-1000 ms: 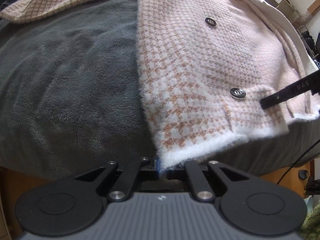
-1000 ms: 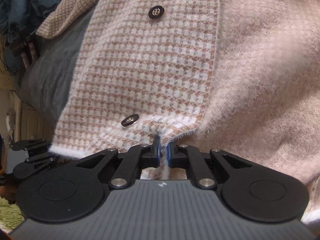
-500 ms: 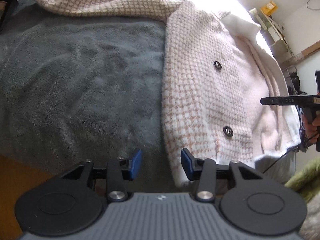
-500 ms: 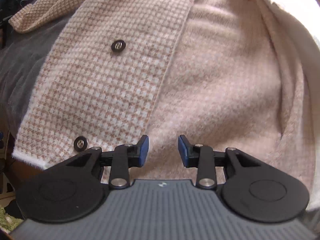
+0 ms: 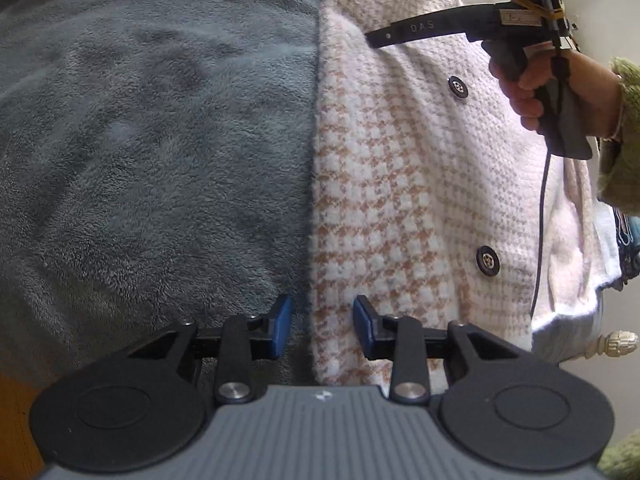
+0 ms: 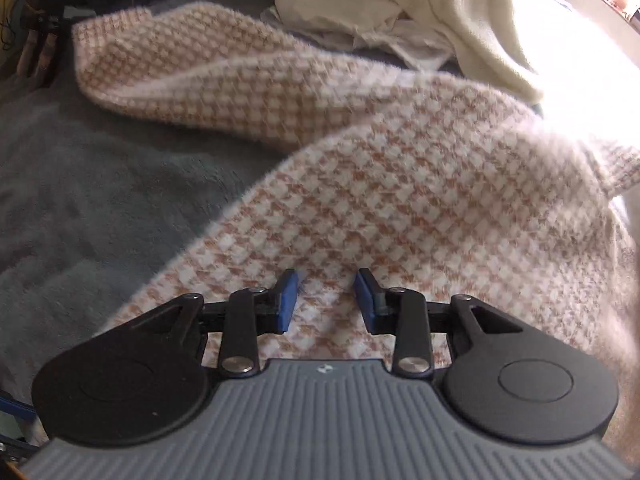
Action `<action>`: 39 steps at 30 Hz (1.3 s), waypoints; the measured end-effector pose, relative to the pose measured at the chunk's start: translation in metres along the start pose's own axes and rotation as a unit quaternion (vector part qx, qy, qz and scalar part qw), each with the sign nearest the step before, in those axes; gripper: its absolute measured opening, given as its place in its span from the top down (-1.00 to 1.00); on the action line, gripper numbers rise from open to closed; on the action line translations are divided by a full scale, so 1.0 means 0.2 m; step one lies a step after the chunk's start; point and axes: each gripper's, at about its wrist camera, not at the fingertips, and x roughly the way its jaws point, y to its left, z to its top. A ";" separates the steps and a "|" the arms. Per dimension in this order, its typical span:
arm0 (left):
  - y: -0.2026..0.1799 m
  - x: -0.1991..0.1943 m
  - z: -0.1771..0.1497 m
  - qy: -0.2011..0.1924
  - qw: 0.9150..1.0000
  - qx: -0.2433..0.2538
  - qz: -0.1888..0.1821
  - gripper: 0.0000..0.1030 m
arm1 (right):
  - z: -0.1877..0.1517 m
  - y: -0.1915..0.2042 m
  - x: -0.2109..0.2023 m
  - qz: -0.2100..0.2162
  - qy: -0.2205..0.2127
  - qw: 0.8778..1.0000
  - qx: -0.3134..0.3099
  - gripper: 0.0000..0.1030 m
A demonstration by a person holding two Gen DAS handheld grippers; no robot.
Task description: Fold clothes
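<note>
Garment: pink-and-white houndstooth knit cardigan (image 5: 404, 200) with black buttons, lying on the blanket.
Surface: grey plush blanket (image 5: 152, 140).
Writing: "DAS" on right gripper (image 6: 326, 296) finger.
Grippers: left gripper (image 5: 322, 322) and right, jaws apart, empty.

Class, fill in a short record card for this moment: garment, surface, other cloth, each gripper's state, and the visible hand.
garment: pink-and-white checked cardigan with dark buttons, lying spread out
surface: grey fleece blanket
other cloth: cream fabric pile beyond the sleeve
left gripper: open, over the cardigan's edge
right gripper: open, above the cardigan
hand: holds the right gripper's handle, green sleeve
</note>
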 end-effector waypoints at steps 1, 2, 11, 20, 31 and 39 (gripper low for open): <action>0.00 0.01 0.00 0.006 1.000 0.002 -0.005 0.33 | -0.01 -0.01 0.00 0.007 -0.001 1.000 0.002 0.39; 0.01 0.02 0.01 0.014 1.000 0.001 -0.012 0.33 | -0.03 -0.03 -0.01 0.014 -0.005 1.000 0.005 0.39; 0.01 0.08 0.07 0.046 0.998 0.026 -0.043 0.28 | 0.22 -0.08 -0.14 0.015 -0.041 0.998 0.051 0.37; 0.01 0.12 0.15 0.083 0.993 0.037 -0.070 0.27 | 0.27 -0.42 -0.12 0.011 -0.072 0.973 0.221 0.35; -0.12 0.14 0.17 0.095 0.993 0.056 -0.040 0.27 | 0.27 -1.02 0.21 -0.047 -0.086 0.944 0.316 0.34; -0.24 0.15 0.12 0.088 0.995 0.049 0.008 0.24 | 0.34 -1.29 0.07 -0.048 -0.165 0.930 0.326 0.34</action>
